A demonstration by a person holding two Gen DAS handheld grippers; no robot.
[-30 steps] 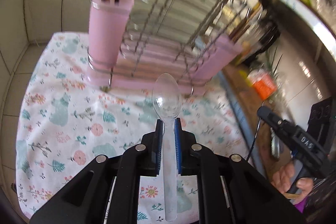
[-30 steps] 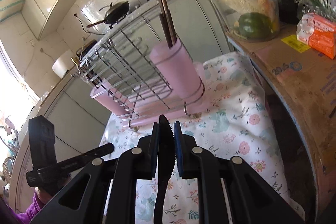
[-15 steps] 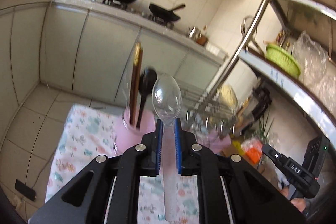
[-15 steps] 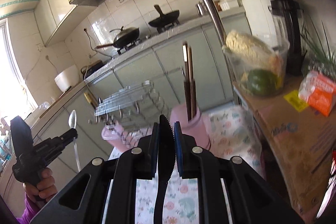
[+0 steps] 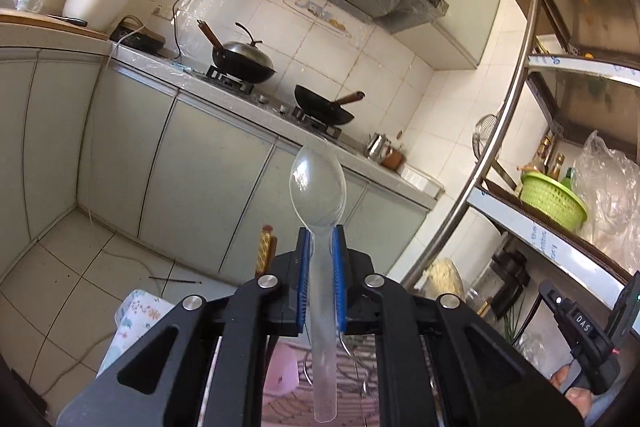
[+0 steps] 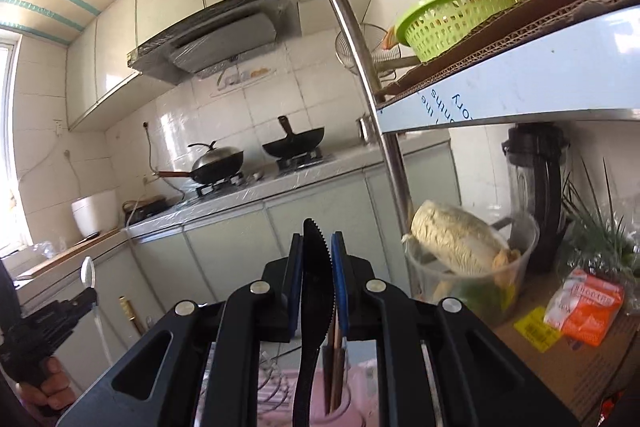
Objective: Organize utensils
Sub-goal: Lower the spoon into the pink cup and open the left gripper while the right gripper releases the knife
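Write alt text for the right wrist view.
The right hand-held gripper is shut on a black plastic knife, serrated tip pointing up, above a pink utensil holder. Behind are a stove counter with two woks and a shelf with a green basket. At far left the left hand-held gripper holds a clear spoon.

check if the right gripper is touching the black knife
Touching: the right wrist view shows the right gripper with both blue pads clamped on the black knife.

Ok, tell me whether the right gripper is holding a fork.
No, the right gripper is shut on a black plastic knife with a serrated edge.
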